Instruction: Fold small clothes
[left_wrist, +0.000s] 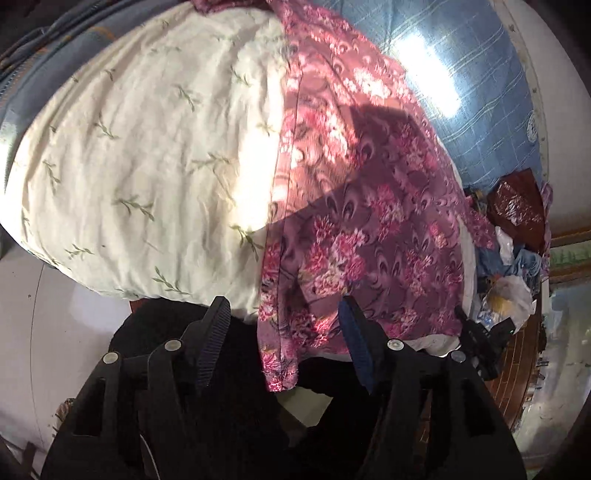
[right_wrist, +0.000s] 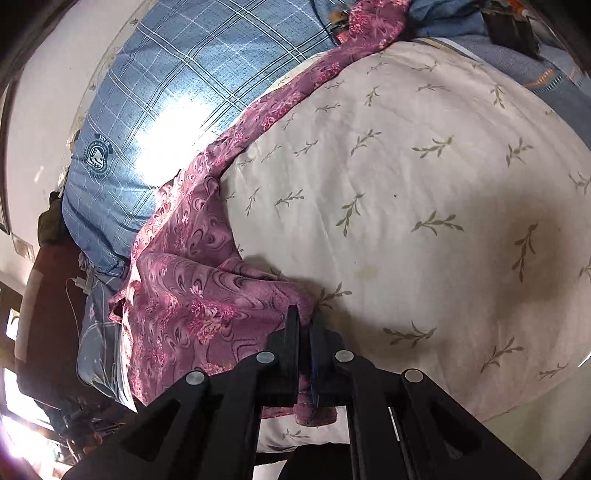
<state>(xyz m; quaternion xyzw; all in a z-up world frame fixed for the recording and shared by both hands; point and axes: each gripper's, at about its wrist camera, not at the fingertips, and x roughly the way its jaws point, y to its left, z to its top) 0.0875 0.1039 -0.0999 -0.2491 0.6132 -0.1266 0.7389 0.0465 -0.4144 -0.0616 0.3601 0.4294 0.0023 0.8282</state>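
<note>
the floral garment (left_wrist: 362, 206) lay spread along one side of a cream bedcover (left_wrist: 140, 147) printed with leaf sprigs, its lower hem hanging over the near edge of the bed; a blue checked quilt (left_wrist: 461, 74) lay beyond it. the left gripper (left_wrist: 284, 325) stood with its fingers spread wide, level with the hanging hem but holding nothing, the hem lying between and just beyond the fingertips. the right gripper (right_wrist: 303, 321) had its fingers pressed together on a corner of the garment (right_wrist: 192, 288), a tuft of fabric showing below the pads. in the right wrist view the cloth ran from that pinch as a narrowing band toward the far end of the bed, bunched in folds near the grip.

judged step: securing a second corner before the first fold. to do it well, the left gripper would need to close on the hem edge itself, not on the bedcover beneath; both grips should then draw the cloth taut and level so the bunched folds flatten before the edges are brought together. pulling from one corner alone would likely drag the garment askew.
</note>
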